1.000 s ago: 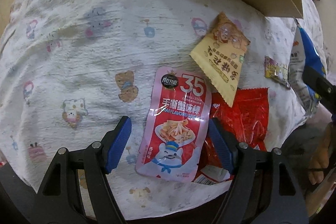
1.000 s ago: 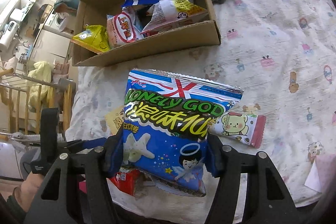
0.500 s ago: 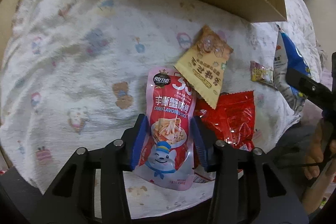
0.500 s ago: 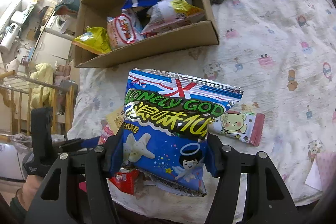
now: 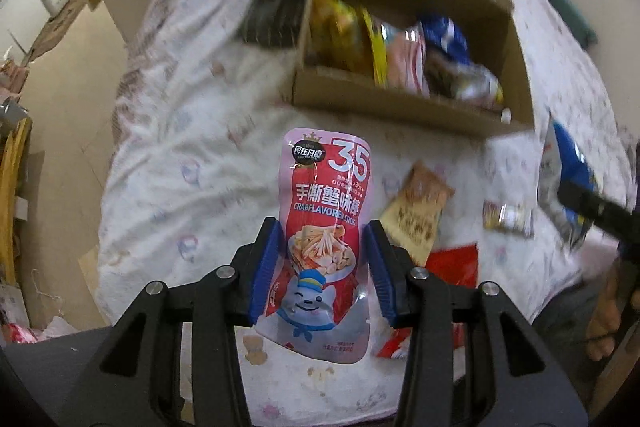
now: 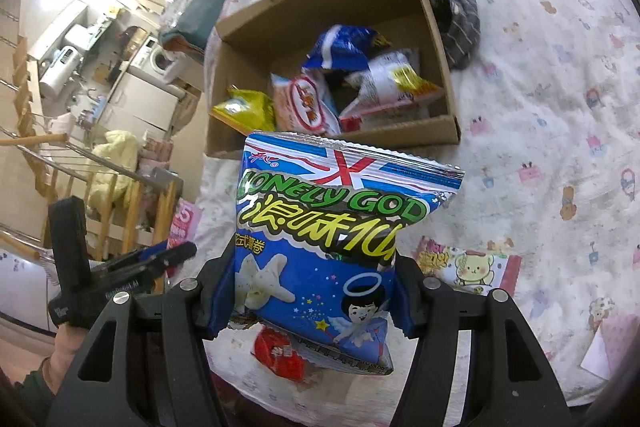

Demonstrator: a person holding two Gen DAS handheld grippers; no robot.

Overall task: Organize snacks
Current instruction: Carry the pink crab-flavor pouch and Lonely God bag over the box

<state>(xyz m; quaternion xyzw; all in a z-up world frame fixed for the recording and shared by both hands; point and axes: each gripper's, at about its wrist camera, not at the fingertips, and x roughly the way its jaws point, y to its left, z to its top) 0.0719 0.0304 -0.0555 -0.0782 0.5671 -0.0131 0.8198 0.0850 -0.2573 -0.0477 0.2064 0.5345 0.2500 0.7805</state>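
My left gripper [image 5: 322, 267] is shut on a pink crab stick pouch [image 5: 324, 203] and holds it lifted above the bed, short of the cardboard box [image 5: 392, 107]. My right gripper [image 6: 308, 295] is shut on a blue Lonely God chip bag [image 6: 332, 227], held up in front of the same box [image 6: 436, 39], which holds several snack packs. The left gripper [image 6: 160, 259] with the pink pouch shows at the left of the right wrist view.
On the patterned bedsheet [image 6: 560, 107] lie a tan snack packet [image 5: 420, 211], a red pack [image 5: 456, 267], and a small bear-print packet [image 6: 468, 265]. A grey garment [image 6: 456, 11] lies behind the box. The bed's left edge drops to the floor [image 5: 60, 147].
My left gripper closed on the pink pouch and lifted it off the bed toward the box. My right gripper kept the blue bag and moved a little closer to the box.
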